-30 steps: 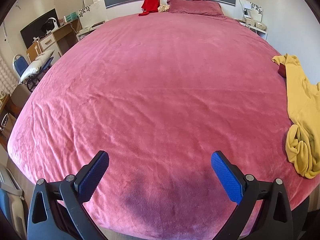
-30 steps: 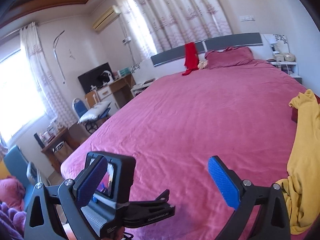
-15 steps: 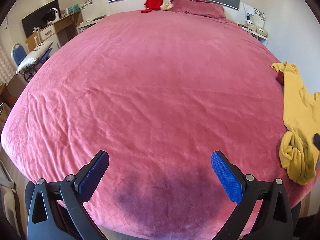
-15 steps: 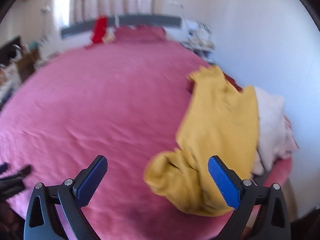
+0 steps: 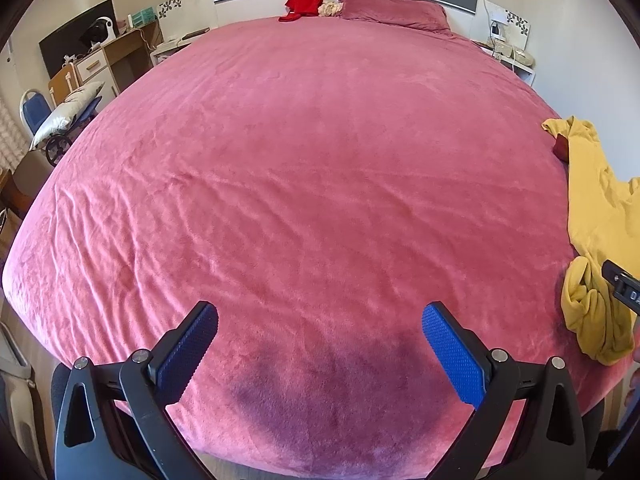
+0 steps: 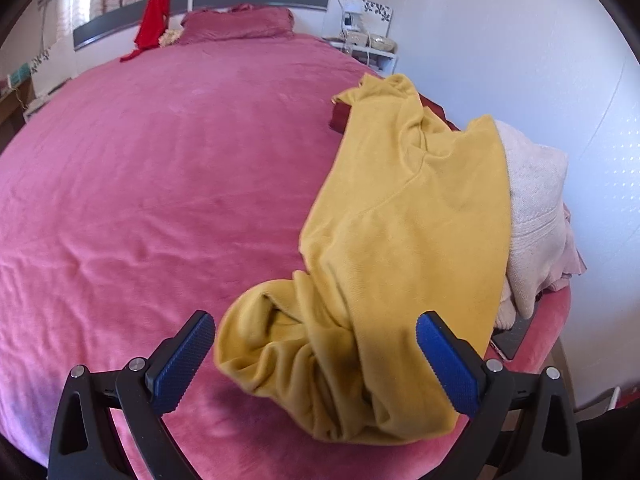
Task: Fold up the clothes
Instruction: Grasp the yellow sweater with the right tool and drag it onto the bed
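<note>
A yellow garment lies crumpled along the right side of a pink bed, its near end bunched into a roll. My right gripper is open just above that bunched end, blue pads on either side of it, holding nothing. In the left wrist view the same yellow garment sits at the far right edge. My left gripper hangs open over bare pink bedding near the foot of the bed, nothing between its fingers. A black part of the other gripper pokes in at the right.
A whitish knitted garment is piled beyond the yellow one, by the wall. A red cloth hangs on the headboard next to a pink pillow. A desk and a chair with a cushion stand left of the bed; a nightstand stands right.
My right gripper has swung from facing the room's left side to the yellow garment and closed in on its bunched end. The left gripper has tilted slightly, staying open over the bedding.
</note>
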{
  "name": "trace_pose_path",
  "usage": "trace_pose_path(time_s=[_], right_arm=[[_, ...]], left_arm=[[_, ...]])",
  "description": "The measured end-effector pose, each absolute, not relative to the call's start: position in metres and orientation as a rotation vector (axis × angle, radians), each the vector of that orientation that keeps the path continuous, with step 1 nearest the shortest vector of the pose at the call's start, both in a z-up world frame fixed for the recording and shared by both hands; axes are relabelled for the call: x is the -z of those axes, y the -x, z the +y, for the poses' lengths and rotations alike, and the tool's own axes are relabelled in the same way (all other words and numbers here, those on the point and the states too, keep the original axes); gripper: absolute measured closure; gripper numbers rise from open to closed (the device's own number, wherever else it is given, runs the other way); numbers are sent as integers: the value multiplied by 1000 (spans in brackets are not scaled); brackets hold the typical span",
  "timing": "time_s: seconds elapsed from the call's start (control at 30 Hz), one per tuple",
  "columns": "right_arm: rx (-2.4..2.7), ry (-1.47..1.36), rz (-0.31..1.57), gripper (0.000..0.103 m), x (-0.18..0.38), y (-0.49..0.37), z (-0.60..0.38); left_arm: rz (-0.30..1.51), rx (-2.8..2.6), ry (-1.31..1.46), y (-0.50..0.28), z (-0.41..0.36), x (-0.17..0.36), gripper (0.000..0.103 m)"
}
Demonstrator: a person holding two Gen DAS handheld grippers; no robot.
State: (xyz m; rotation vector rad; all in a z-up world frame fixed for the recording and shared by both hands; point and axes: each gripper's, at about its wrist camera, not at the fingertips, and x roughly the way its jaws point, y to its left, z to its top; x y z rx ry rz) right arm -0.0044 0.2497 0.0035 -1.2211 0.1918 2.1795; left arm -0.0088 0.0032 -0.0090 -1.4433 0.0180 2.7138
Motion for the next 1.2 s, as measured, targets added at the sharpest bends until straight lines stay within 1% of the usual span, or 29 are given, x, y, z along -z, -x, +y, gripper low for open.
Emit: trace_pose_path(time_s=[0.23,0.3,0.43,0.63,0.67,0.73,0.77,0.8,0.87,0.97,1.07,1.13,1.2], right_arm=[[-2087,1280,187,0,27,18,281],[-2051,1322,204,0,41,21,291],[-1978,1439,178,0,76,27,303],[-2060,1388,169,0,86,19,306],[-2076,1380,179,3,85,17,307],[-2105,1339,222,17,81,8,311],[-2114,1310,239,33,76,3,313],[-2126,1287,260,44,72,-2,315],[-2161,1260,303,54,66,-13,319],[-2201,1209,416,60,53,-27,327],[-2263,1088,632,61,26,-41,334],[-2320,1012,741,61,5,-44,334],[-2419,946,771,61,-26,-37,322]], left_arm=[[22,-2724,1439,13,-2,11,1],[19,-2723,1452,14,-3,13,1],[2,-2713,1478,18,-6,16,1],[-27,-2718,1490,22,-17,20,1],[-32,-2720,1490,22,-19,20,1],[-42,-2733,1479,23,-24,22,0],[-52,-2734,1480,23,-27,22,1],[-73,-2719,1509,21,-27,23,1],[-99,-2720,1514,21,-32,23,1],[-124,-2722,1514,22,-40,25,1],[-143,-2731,1520,22,-48,26,1],[-154,-2738,1534,20,-55,27,1],[-170,-2743,1571,14,-61,26,1]])
